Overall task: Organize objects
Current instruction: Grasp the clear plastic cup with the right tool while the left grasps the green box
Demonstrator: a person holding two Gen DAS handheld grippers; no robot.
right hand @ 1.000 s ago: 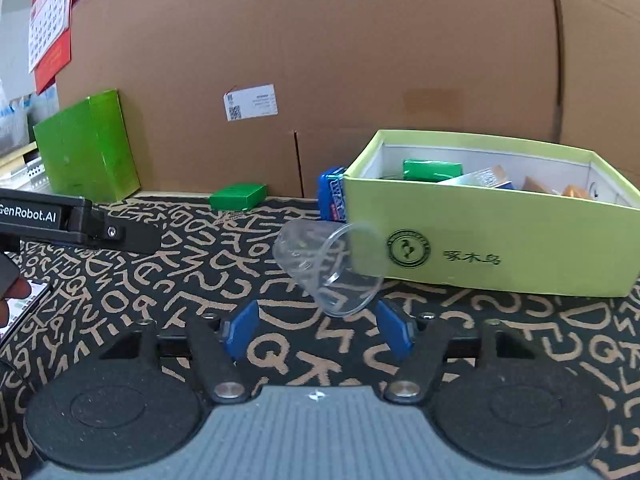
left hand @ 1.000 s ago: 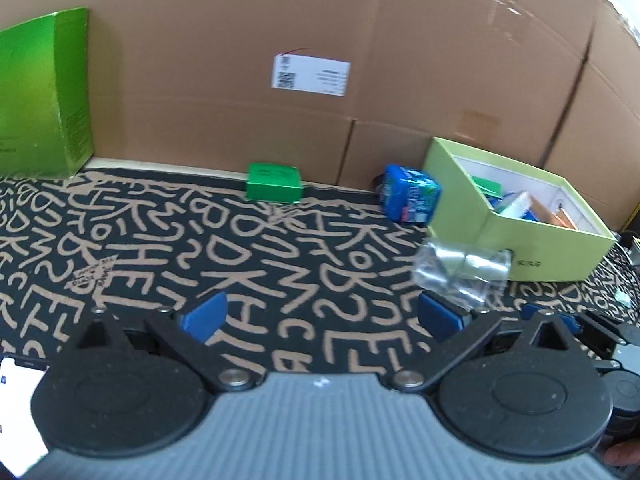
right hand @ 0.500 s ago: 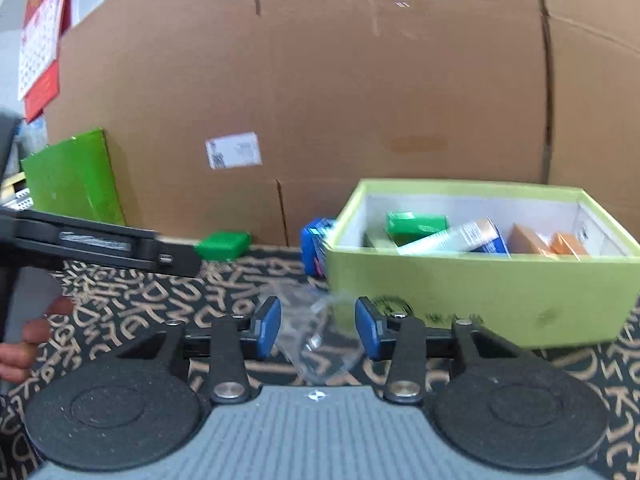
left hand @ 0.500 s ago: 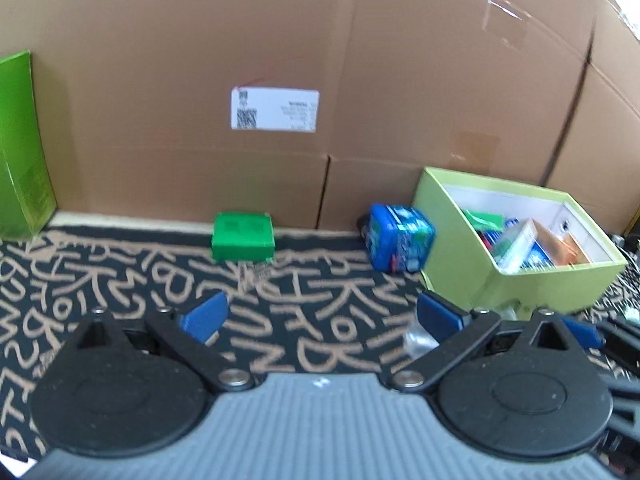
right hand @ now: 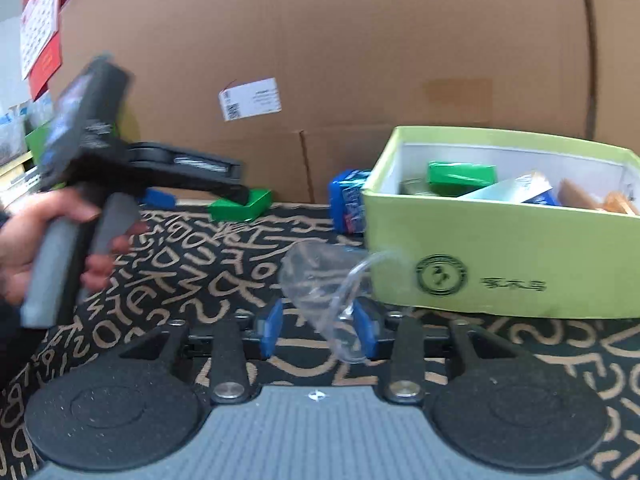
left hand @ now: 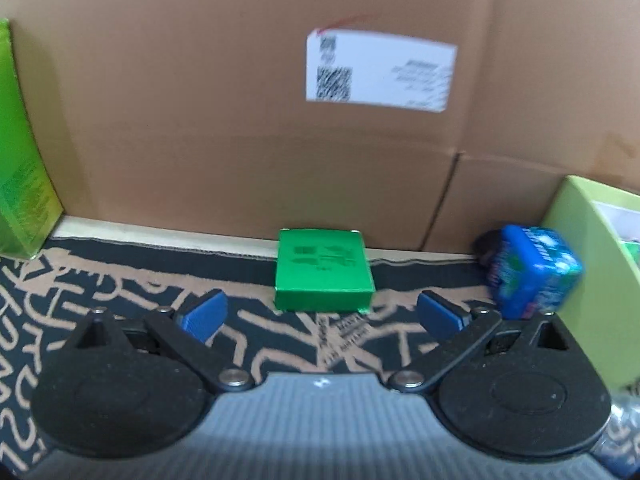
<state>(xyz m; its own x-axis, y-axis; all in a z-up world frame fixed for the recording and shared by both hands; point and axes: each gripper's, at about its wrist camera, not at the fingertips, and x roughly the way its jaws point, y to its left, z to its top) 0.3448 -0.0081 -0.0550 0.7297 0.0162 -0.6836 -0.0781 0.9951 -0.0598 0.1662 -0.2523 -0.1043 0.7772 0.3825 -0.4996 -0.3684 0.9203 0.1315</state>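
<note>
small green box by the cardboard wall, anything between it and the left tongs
Nothing visible. The left tongs are open and aimed straight at the small green box, with only patterned cloth between. The blue packet sits off to the right, beside the lime box.

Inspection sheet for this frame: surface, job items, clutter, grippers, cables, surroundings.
Surface: patterned cloth, black with tan letters.
Job's things: clear plastic cup on its side; small green box by the wall; blue pack beside the lime box, which holds several packs.
Clutter: tall green carton at far left.
Grippers: left gripper open, empty, facing the small green box; right gripper closing around the cup, contact unclear.
Cables: nothing seen.
Surroundings: cardboard wall with shipping label.
</note>
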